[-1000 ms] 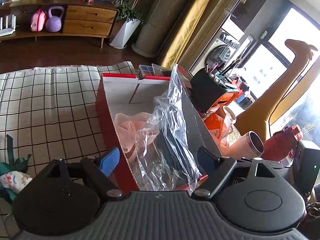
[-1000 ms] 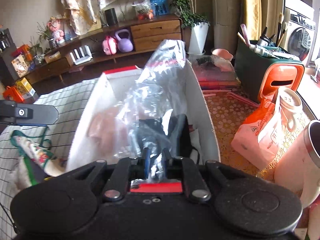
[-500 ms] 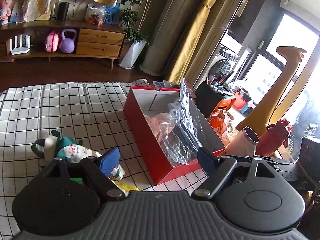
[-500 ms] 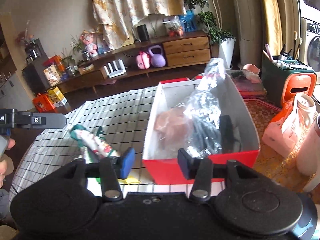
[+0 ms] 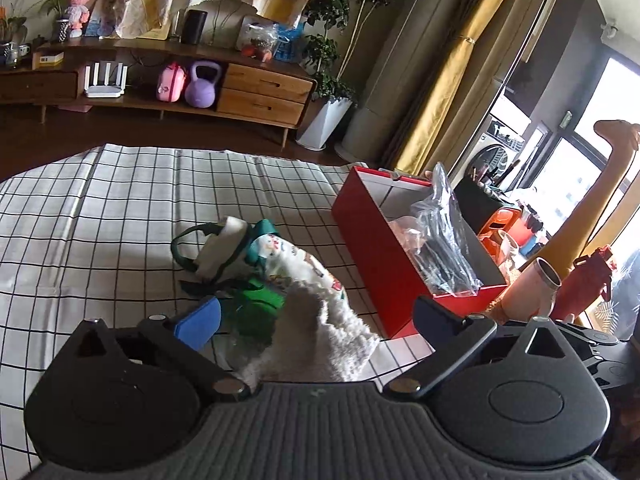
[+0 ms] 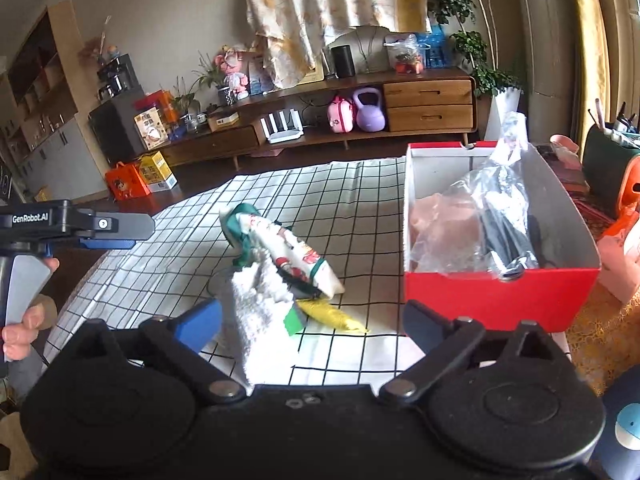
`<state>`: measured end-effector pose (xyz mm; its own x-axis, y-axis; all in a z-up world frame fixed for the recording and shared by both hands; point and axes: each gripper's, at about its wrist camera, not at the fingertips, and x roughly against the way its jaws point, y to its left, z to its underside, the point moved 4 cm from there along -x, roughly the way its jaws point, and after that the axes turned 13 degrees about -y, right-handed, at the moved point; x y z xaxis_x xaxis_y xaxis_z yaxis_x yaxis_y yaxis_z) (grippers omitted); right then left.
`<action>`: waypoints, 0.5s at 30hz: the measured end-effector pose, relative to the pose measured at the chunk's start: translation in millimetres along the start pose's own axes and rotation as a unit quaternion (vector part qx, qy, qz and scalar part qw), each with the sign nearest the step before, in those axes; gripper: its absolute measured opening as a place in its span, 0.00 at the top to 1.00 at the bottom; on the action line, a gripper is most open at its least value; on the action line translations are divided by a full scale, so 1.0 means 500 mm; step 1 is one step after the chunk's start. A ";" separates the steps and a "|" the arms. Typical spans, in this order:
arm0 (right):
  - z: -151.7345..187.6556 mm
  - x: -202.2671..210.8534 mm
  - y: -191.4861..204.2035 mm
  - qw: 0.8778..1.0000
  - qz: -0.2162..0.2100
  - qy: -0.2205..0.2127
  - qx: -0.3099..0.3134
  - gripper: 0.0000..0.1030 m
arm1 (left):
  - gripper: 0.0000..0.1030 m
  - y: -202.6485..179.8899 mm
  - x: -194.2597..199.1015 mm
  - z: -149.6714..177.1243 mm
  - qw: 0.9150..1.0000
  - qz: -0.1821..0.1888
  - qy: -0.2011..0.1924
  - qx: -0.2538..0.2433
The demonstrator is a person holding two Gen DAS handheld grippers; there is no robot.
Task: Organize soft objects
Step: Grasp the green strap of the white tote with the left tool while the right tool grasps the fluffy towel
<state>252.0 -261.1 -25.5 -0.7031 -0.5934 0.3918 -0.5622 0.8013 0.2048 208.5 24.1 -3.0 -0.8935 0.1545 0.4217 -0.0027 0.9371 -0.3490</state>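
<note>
Both tongs released, heap next.
Right tongs (image 6: 310, 318) have just been opening, empty; left tongs (image 5: 316, 318) likewise; we should grasp the towel (image 6: 256, 304) low, then carry to box (image 6: 500, 296).

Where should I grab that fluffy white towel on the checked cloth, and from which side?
Probably the raised peak of the fluffy white towel, coming from above and the near side. It stands up in a fold clear of the printed fabric piece behind it, so open jaws of the right gripper can straddle it.
</note>
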 end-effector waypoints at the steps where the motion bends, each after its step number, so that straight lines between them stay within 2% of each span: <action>1: 0.007 -0.001 0.012 1.000 0.000 0.000 0.006 0.05 | 0.00 0.008 0.000 0.004 1.000 -0.005 0.000 -0.001; 7: 0.048 -0.034 0.056 0.999 -0.017 0.022 0.017 0.05 | 0.00 0.039 -0.033 0.000 1.000 -0.015 0.003 0.005; 11: 0.069 -0.064 0.077 0.999 -0.025 0.040 0.022 0.06 | 0.00 0.057 -0.097 -0.027 0.998 -0.023 0.039 0.042; 15: 0.076 -0.088 0.090 0.998 -0.033 0.050 0.031 0.07 | 0.00 0.075 -0.170 -0.047 0.993 -0.060 0.071 0.078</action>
<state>241.2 -201.8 -67.7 -0.6184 -0.6313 0.4681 -0.6337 0.7528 0.1781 295.0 53.3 -32.4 -0.8105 0.0980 0.5775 -0.1841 0.8933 -0.4099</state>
